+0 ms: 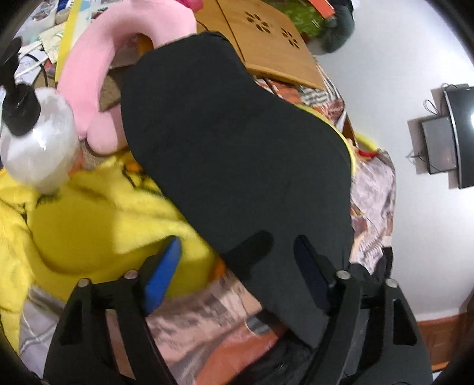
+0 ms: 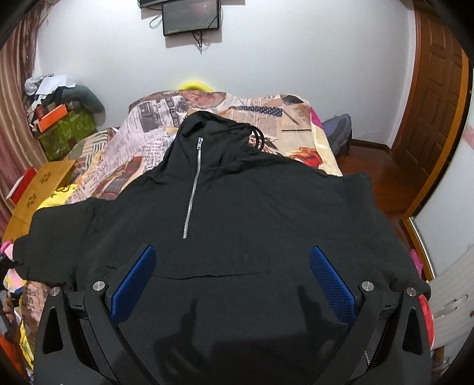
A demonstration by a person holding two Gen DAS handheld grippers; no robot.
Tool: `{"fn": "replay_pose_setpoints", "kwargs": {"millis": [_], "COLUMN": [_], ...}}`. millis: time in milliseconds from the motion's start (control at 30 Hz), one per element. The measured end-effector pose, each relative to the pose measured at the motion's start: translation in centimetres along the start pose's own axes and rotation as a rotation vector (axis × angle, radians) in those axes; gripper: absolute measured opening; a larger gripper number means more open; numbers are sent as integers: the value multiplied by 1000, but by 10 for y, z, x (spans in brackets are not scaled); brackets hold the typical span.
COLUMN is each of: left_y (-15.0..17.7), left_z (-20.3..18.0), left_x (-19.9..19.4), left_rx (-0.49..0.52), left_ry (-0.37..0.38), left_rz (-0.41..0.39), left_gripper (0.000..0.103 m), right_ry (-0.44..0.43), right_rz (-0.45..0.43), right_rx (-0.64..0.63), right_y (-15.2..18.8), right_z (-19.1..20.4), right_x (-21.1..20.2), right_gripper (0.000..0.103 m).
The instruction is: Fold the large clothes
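A black half-zip hoodie (image 2: 237, 207) lies spread face up on the bed, with a silver zipper (image 2: 194, 183), a drawstring at the collar and a front pocket seam. My right gripper (image 2: 232, 266) is open, its blue pads (image 2: 331, 284) standing wide over the hoodie's lower front, holding nothing. In the left wrist view one black sleeve (image 1: 231, 142) stretches away across the bed. My left gripper (image 1: 237, 251) is open above the sleeve's near end, one blue pad (image 1: 164, 272) over the yellow blanket, the other in shadow on the sleeve.
A newspaper-print bedsheet (image 2: 154, 130) covers the bed. A yellow blanket (image 1: 89, 219), a pink neck pillow (image 1: 97, 68), a clear pump bottle (image 1: 32, 130) and a wooden lap desk (image 1: 266, 41) lie by the sleeve. A wall screen (image 2: 191, 16) and a wooden door (image 2: 435, 103) stand beyond.
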State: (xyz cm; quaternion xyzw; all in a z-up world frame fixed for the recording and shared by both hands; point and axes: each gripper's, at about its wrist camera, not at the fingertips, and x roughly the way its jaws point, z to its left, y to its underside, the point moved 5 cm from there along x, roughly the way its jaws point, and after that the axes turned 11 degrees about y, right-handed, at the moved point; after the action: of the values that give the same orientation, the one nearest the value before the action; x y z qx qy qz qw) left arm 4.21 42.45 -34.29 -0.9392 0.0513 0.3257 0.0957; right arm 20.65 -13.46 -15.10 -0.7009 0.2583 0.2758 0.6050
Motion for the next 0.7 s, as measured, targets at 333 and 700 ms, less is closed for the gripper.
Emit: {"fn": "replay_pose_setpoints", "kwargs": {"millis": [333,700], "left_y": [-23,0], "left_z": [-16,-169], "left_x": [11,-39], "left_rx": [161,613], "left_ry": [-185,-166], "left_rz": [-61,-251], "left_gripper": [26,6], "right_ry": [6,14], "right_rz": [18,-1], "right_rx": [-4,-3], "right_y": [1,1], "right_z": [-7,-16], "right_x": [2,-7], "right_gripper": [103,103]}}
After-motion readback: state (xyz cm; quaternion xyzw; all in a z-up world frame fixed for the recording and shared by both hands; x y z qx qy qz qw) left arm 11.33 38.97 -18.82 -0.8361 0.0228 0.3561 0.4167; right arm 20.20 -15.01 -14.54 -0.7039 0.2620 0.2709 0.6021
